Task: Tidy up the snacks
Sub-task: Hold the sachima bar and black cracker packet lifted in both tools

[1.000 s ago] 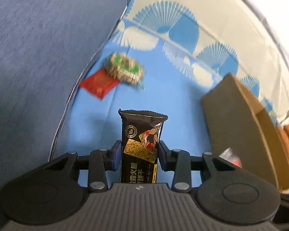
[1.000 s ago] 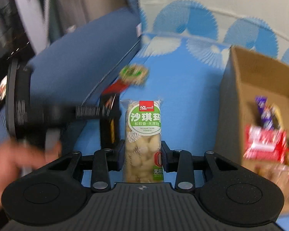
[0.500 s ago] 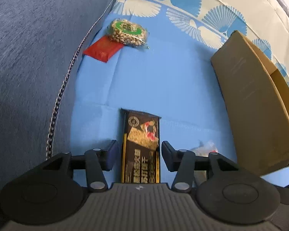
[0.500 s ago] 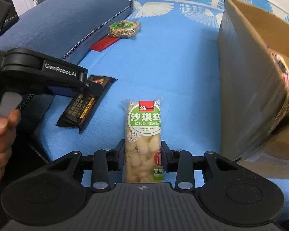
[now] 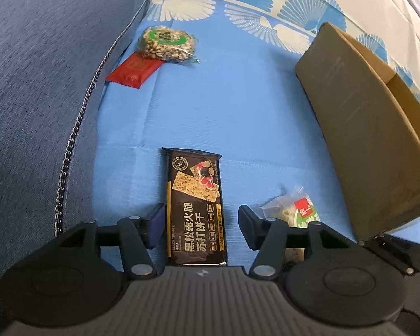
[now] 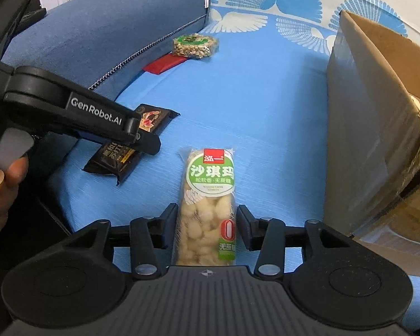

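Both wrist views look steeply down (close), sharing the blue cloth point(image 5: 238, 106).

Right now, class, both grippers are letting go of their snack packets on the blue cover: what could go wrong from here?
1. The black cracker packet lies near the cover's front edge; the opening left gripper could nudge it off as it withdraws.
2. The pale sachima packet lies between the opening right gripper's fingers and may drag along.
3. The cardboard box stands close on the right; a swing could knock it.

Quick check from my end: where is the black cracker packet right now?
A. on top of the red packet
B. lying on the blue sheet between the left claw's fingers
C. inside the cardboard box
B: the black cracker packet lies flat on the blue sheet, the opening left claw clear of its sides.
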`<state>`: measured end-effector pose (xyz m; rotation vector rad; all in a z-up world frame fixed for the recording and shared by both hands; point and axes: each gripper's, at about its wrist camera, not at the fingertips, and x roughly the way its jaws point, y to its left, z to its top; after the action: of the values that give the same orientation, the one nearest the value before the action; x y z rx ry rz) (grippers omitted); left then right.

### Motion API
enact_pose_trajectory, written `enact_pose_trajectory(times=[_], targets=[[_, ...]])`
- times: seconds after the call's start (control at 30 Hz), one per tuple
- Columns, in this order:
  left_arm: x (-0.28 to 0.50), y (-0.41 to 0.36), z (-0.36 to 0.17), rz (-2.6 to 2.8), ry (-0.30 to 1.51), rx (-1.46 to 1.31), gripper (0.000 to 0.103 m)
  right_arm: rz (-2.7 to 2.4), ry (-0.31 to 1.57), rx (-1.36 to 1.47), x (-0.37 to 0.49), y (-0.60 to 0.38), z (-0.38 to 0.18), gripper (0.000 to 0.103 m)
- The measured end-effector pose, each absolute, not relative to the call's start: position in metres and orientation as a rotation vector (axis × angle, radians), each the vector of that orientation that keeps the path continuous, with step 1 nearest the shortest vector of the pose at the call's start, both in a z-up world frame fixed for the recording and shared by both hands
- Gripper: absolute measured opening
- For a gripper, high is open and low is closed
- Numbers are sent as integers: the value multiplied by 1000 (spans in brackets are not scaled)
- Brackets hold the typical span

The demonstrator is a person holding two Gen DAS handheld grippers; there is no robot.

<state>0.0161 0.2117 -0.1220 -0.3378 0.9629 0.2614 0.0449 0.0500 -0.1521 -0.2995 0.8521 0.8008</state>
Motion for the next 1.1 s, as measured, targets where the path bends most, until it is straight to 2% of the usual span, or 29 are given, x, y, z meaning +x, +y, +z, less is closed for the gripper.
enact_pose_trajectory(times=[0.1,0.2,0.27,0.3,1.1], targets=[[17,209,-123,268,960,-317,57,806,847,-308,45,49,-152,48],[18,209,-123,271,957,-309,47,817,843,-316,44,49,-153,47],[18,208,-123,268,953,-308,44,824,839,-319,43,49,-152,39],[17,208,-123,268,951,-307,43,827,836,-319,42,50,-152,38],[17,209,-125,230,946,-308,41,800,845,-306,46,46,-150,39]])
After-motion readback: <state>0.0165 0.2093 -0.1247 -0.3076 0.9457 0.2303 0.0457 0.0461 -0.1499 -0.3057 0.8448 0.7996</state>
